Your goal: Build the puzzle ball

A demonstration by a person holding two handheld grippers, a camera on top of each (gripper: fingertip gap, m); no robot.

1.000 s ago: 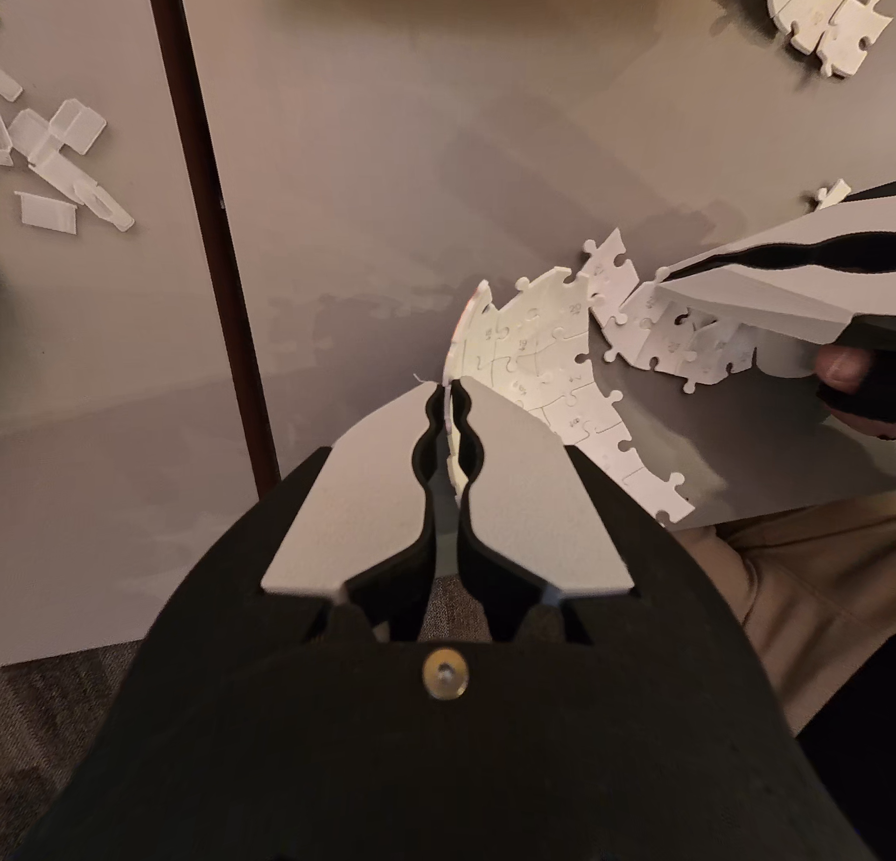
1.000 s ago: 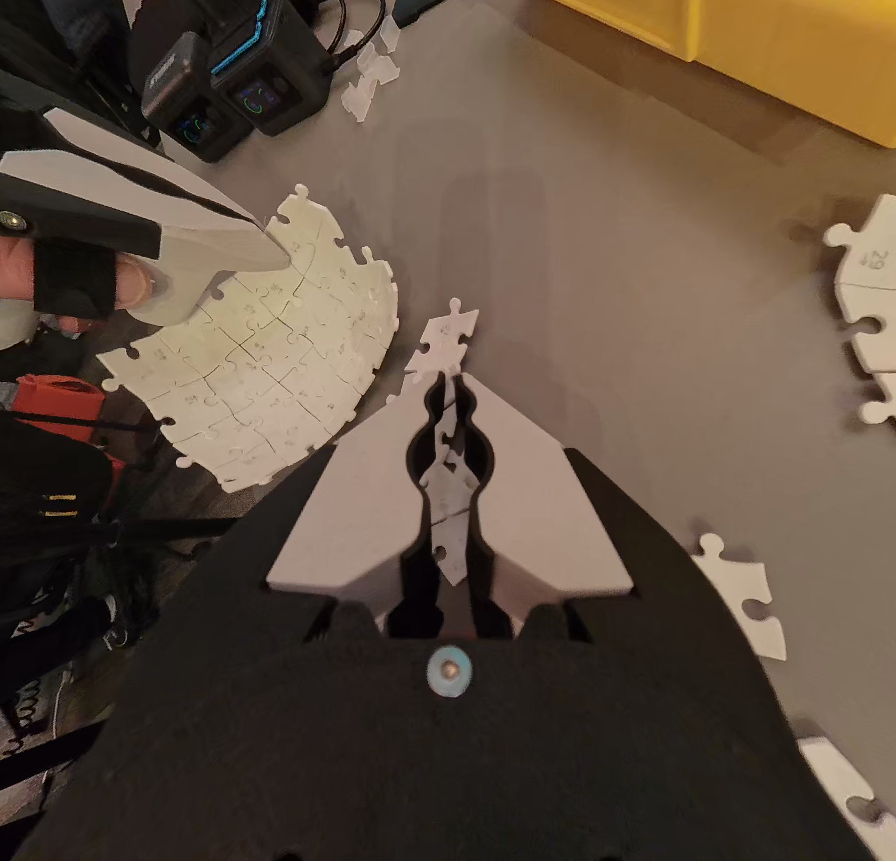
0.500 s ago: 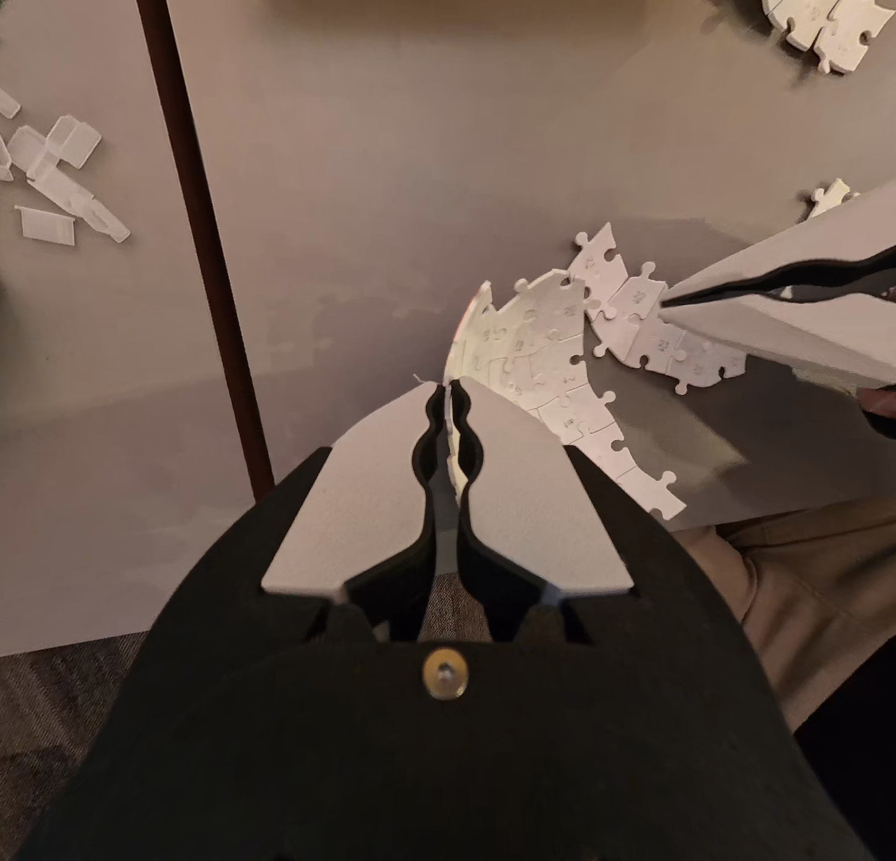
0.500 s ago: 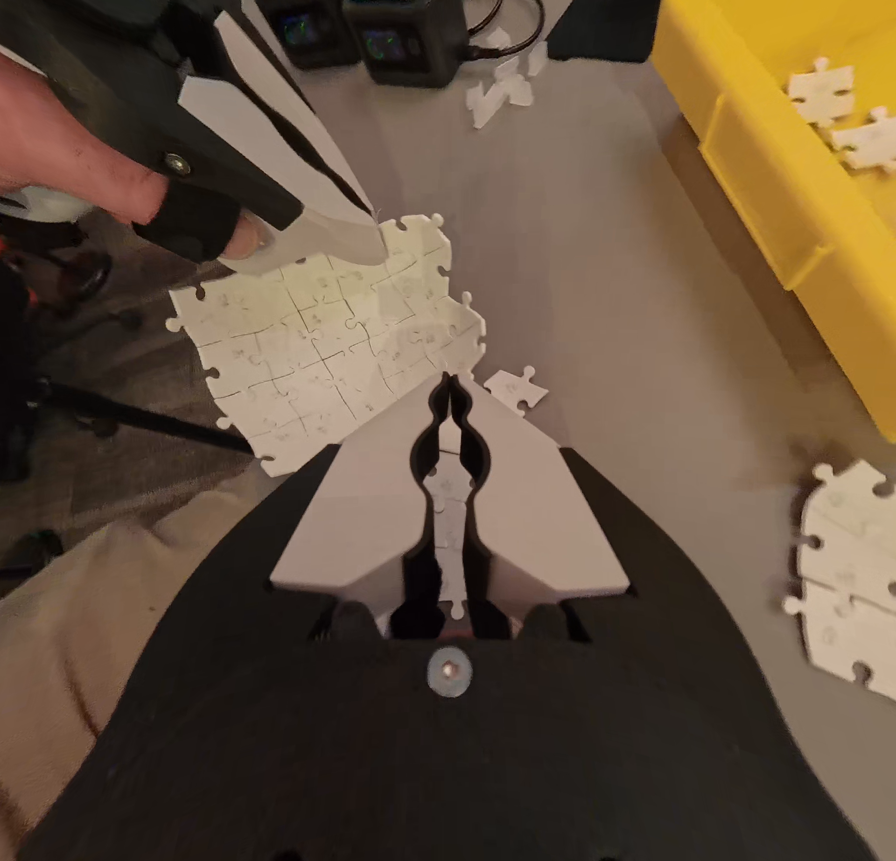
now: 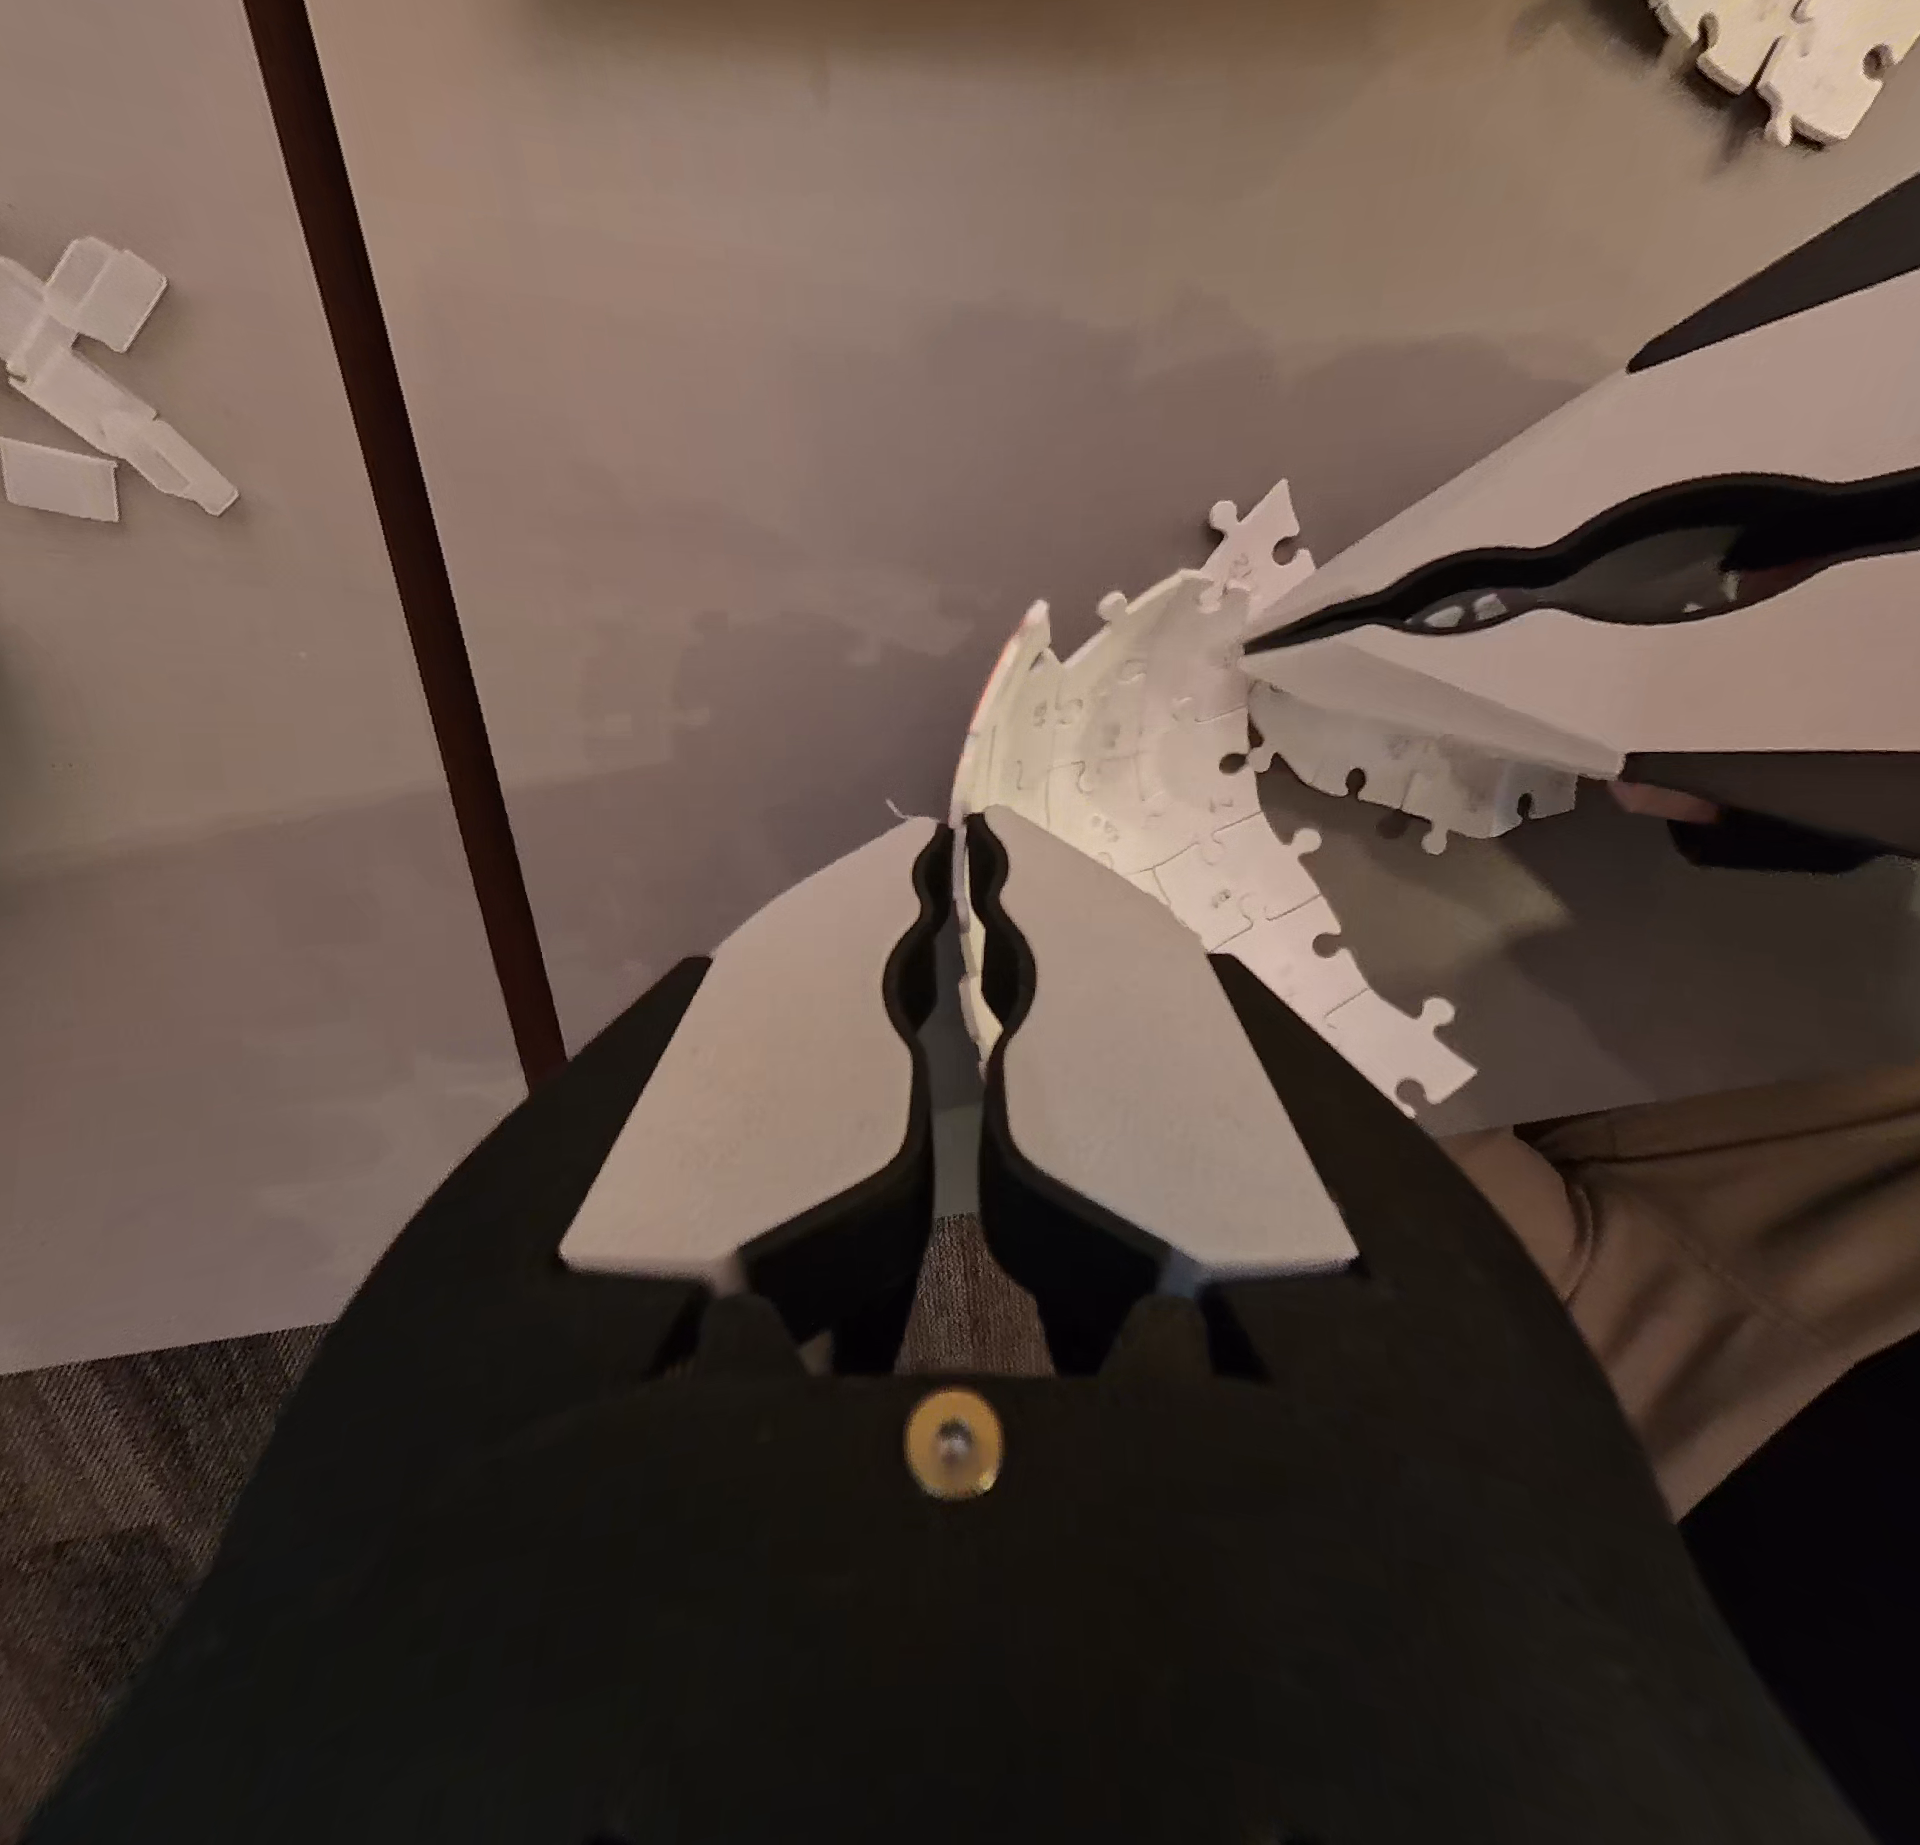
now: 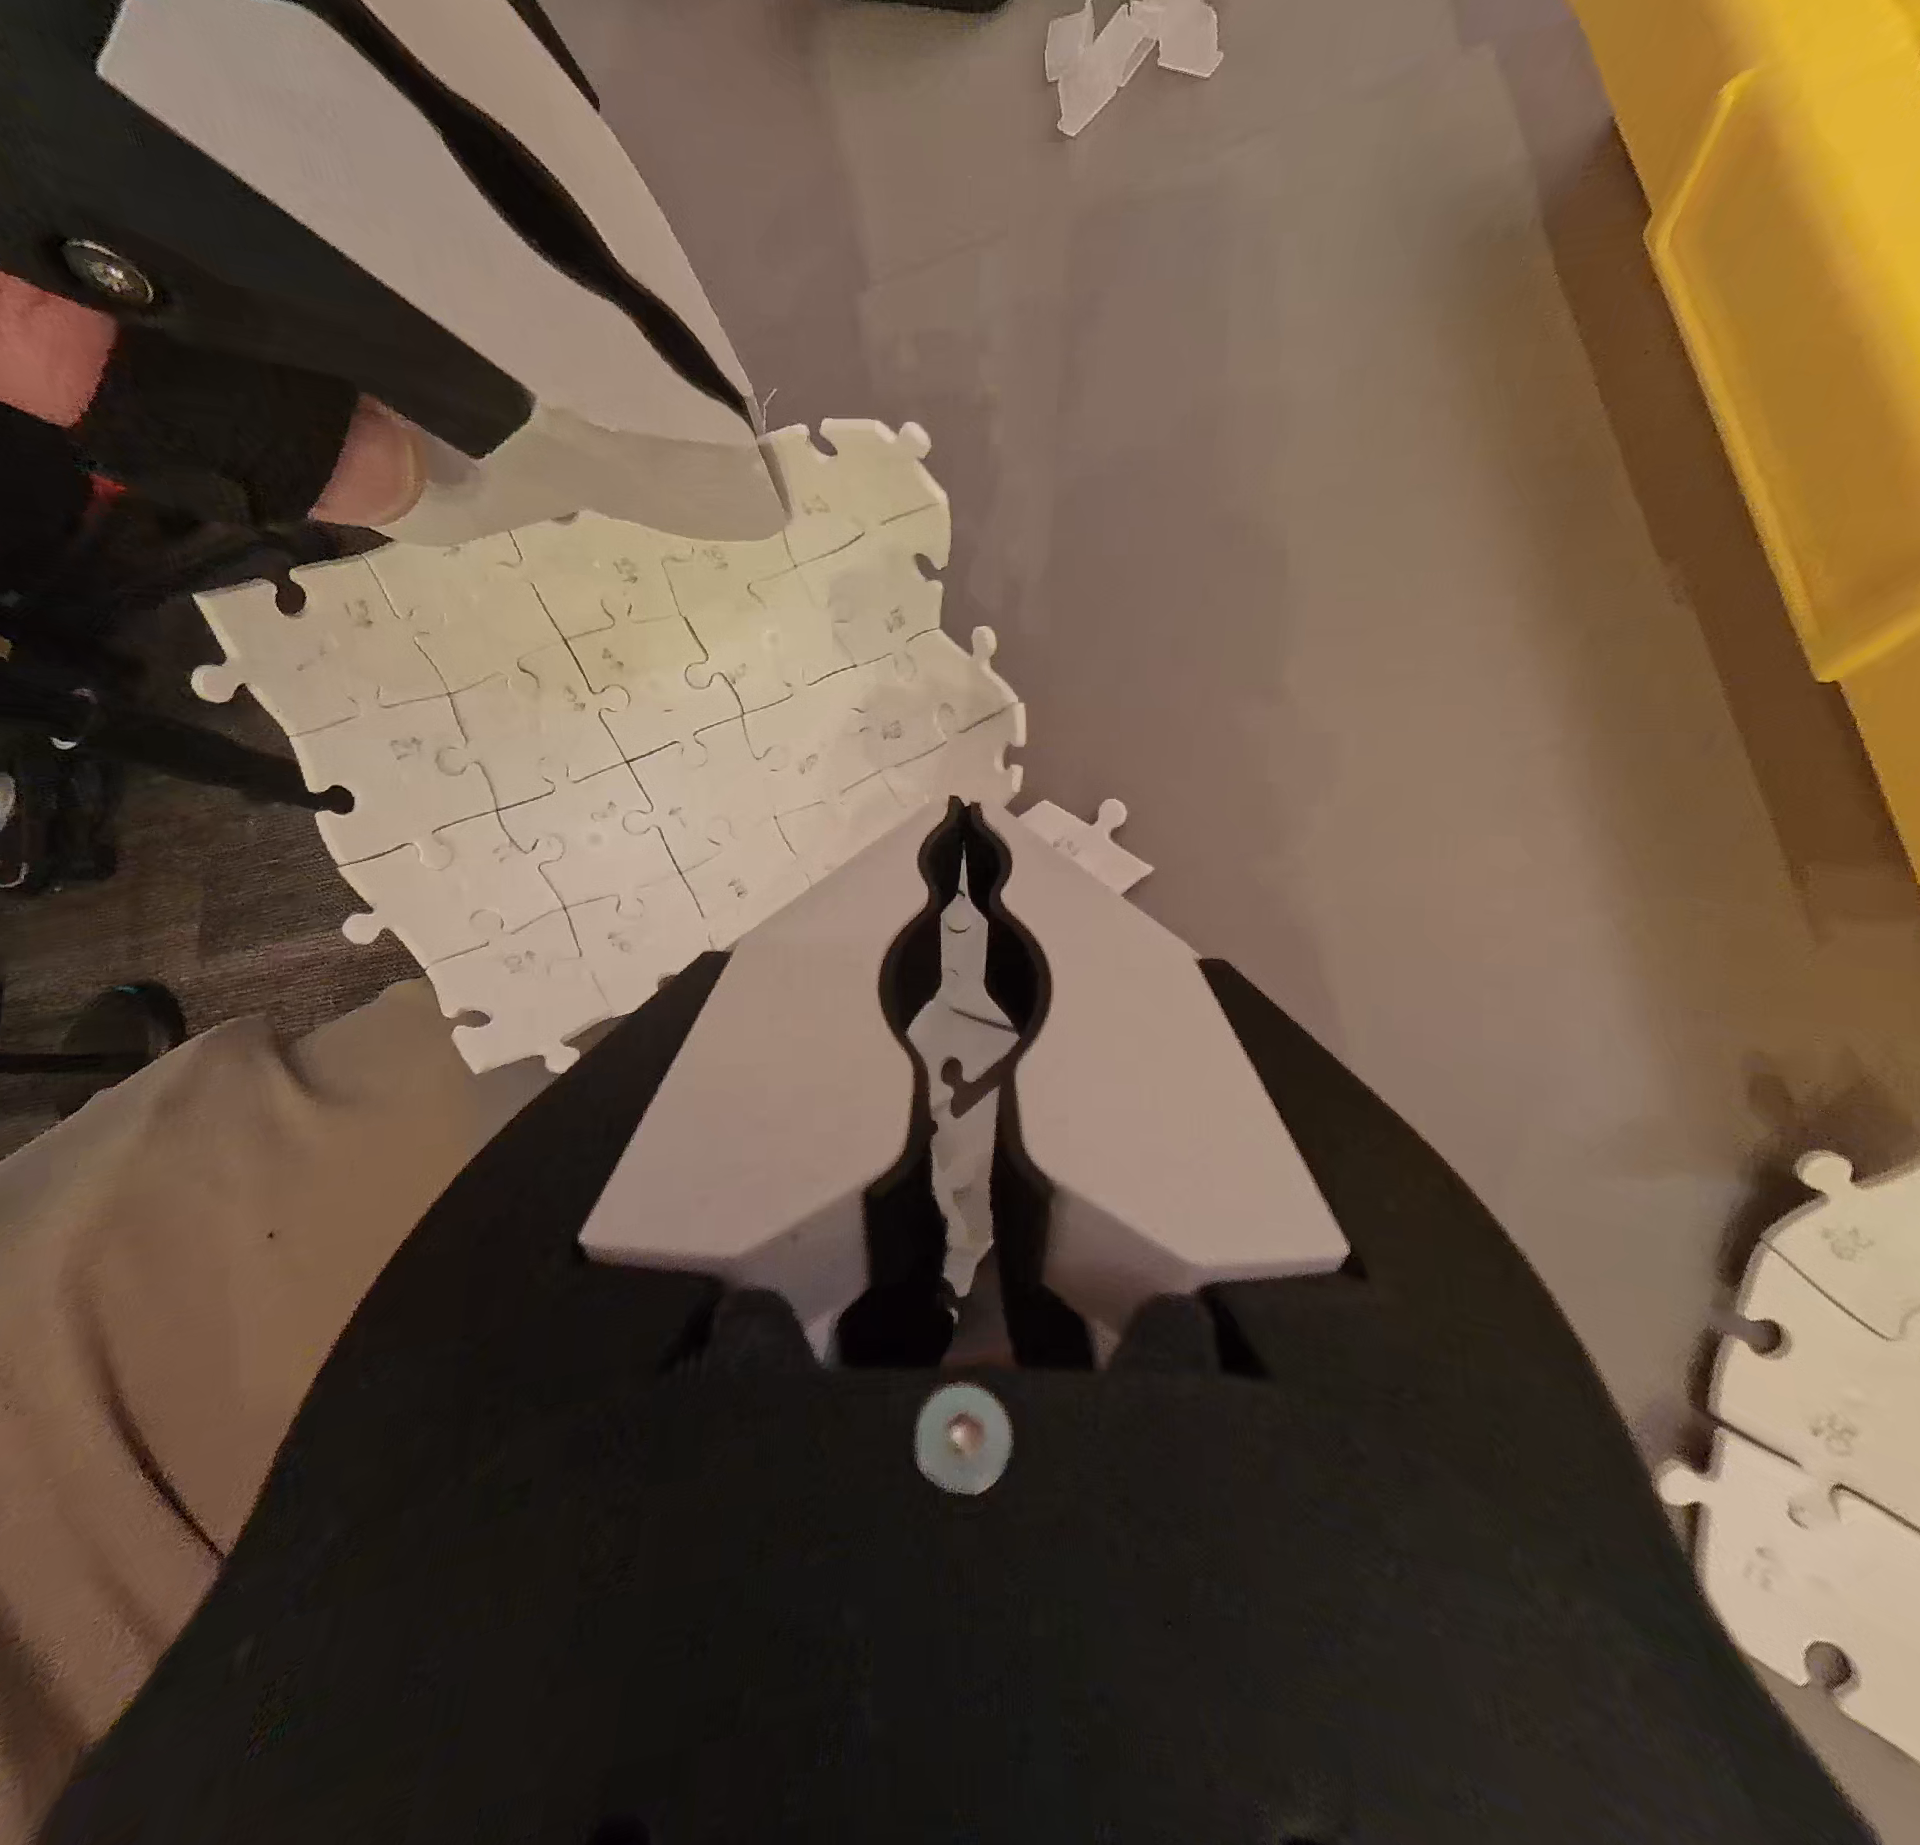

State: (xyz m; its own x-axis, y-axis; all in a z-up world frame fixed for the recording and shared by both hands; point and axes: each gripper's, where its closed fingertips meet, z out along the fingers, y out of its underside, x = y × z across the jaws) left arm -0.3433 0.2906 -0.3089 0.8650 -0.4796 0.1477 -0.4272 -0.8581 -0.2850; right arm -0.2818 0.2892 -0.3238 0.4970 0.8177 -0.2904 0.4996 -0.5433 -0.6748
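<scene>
Left wrist view: the left gripper (image 5: 958, 827) is closed on the edge of a curved white puzzle panel (image 5: 1143, 777), made of many joined pieces and held up over the grey table (image 5: 779, 445). The right gripper (image 5: 1247, 647) reaches in from the right, its tips touching the panel's far edge, with a smaller strip of joined pieces (image 5: 1403, 777) under it. Another joined cluster (image 5: 1766, 19) lies at the top right, and clear plastic bits (image 5: 94, 393) lie at the left beyond a dark bar (image 5: 384, 507).

Right wrist view: the right gripper (image 6: 964, 808) is clamped on the strip of pieces (image 6: 961, 1089), seen edge-on between its fingers, tips against the panel (image 6: 623, 735). The left gripper (image 6: 764, 445) pinches the panel's top edge. A yellow bin (image 6: 1787, 289) stands at the right; more joined pieces (image 6: 1829, 1432) lie at the lower right.
</scene>
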